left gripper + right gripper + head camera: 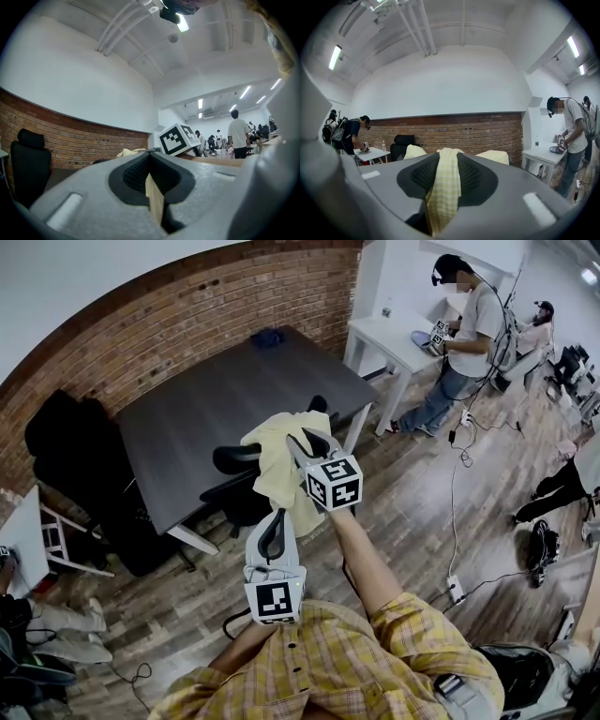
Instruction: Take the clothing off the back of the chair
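I see the pale yellow checked cloth garment [272, 465] draped, bunched, over the back of the black office chair [230, 491], hanging down.

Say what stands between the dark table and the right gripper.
A black office chair, its back draped with the pale yellow checked garment that the right gripper pinches; the head view shows it.

Left gripper [277, 519], right gripper [302, 444]: jaws clamped.

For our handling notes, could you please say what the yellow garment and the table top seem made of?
Yellow garment: soft woven cloth, matt, faintly checked, draping in folds. Table top: dark matt board, perhaps laminate; hardly any shine.
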`<state>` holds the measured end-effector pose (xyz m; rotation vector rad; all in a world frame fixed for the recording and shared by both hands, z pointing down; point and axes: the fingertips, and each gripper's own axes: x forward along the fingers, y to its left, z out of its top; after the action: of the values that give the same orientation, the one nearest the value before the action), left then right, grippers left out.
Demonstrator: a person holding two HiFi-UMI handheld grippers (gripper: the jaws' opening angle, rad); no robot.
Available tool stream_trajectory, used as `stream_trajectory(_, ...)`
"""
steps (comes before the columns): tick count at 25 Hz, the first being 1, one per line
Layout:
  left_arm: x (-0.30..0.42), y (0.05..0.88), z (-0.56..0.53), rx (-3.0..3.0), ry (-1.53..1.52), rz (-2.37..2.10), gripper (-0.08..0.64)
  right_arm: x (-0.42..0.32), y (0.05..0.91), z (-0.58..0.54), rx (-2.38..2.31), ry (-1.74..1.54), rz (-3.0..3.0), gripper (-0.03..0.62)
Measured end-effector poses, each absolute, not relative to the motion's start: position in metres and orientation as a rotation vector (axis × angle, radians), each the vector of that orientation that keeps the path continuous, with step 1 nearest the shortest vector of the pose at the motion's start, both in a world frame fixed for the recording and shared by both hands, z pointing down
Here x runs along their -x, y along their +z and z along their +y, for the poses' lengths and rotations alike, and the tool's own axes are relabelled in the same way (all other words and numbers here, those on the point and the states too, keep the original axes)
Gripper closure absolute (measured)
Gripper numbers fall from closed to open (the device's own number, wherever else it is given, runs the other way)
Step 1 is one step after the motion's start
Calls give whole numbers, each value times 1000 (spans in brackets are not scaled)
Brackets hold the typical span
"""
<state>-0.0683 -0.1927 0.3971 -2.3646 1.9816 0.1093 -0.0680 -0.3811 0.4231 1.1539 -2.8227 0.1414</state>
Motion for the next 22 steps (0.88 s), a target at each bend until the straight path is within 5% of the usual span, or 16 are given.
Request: stream_trajectory(22, 55, 401, -182, 2413, 59, 1924, 560, 29, 338, -343, -1283, -5, -2922, 474)
